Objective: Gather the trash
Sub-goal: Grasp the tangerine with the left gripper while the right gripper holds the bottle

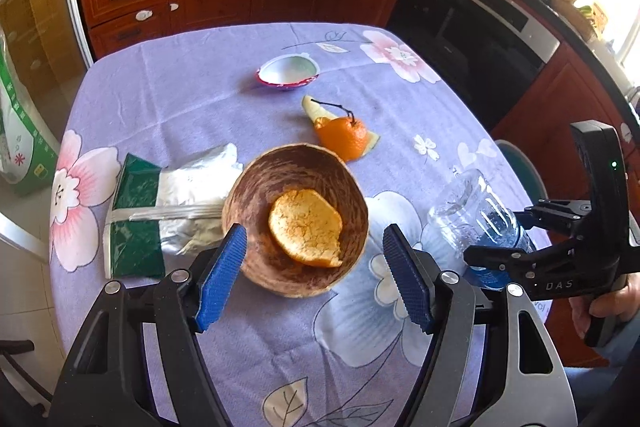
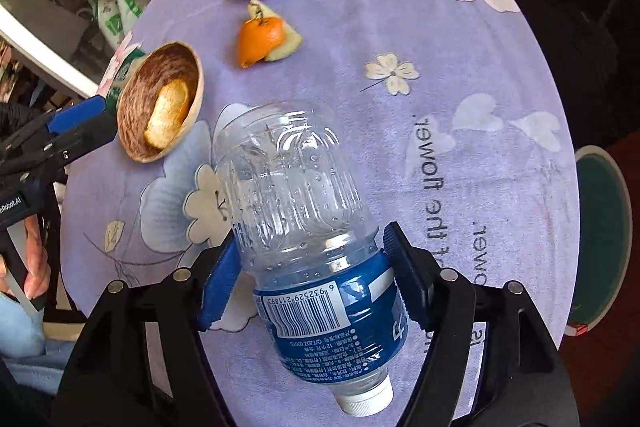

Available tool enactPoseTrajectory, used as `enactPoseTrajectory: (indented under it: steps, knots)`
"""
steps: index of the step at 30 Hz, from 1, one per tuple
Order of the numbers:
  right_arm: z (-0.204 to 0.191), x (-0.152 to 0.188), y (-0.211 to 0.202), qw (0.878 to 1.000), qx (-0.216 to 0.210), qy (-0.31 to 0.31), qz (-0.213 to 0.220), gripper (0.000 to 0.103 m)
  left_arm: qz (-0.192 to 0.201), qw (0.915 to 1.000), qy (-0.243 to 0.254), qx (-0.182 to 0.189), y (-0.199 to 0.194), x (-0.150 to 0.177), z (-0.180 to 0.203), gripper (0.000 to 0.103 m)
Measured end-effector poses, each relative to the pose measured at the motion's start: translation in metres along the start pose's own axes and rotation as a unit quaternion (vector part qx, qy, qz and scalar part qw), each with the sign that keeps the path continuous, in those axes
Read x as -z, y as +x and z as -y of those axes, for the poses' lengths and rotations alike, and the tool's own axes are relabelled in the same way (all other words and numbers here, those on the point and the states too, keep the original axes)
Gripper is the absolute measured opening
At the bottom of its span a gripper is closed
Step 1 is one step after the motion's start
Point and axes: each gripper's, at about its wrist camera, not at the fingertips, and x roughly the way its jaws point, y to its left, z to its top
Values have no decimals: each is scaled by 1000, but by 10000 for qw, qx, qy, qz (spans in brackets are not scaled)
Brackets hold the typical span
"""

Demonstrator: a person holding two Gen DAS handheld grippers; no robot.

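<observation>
Right gripper (image 2: 310, 273) pinching empty water bottle; left gripper (image 1: 314, 261) spread at coconut-shell bowl.

Plastic bottle (image 2: 304, 223) lies on the lilac floral tablecloth (image 2: 460, 75), blue pads pressed on its labelled waist, white cap toward camera. Left pads flank the near rim of the bowl (image 1: 256, 187), not touching; one orange peel (image 1: 306, 223) inside. More peel (image 1: 346, 139), a foil cup (image 1: 288, 71) and a green-and-silver wrapper (image 1: 160, 215) lie around it.

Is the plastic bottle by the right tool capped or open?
Capped. The right wrist view shows a white cap screwed onto the neck of the plastic bottle, which lies on its side between the right tool pads.
</observation>
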Motion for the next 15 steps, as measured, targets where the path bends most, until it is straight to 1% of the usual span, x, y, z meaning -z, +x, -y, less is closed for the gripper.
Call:
enactPoseTrajectory:
  steps: [7,11,15]
  knots:
    - [32,-12,-5,9991,-63,309,267,66,-157,9995,237,154,38,-44,26,72]
    - [46,-22,-6,9982,-122,446,389,66,-301,9988,323,211,63,-63,37,71]
    - [60,-28,-6,9970,-246,550,481,66,-526,9979,308,199,88,-74,39,60]
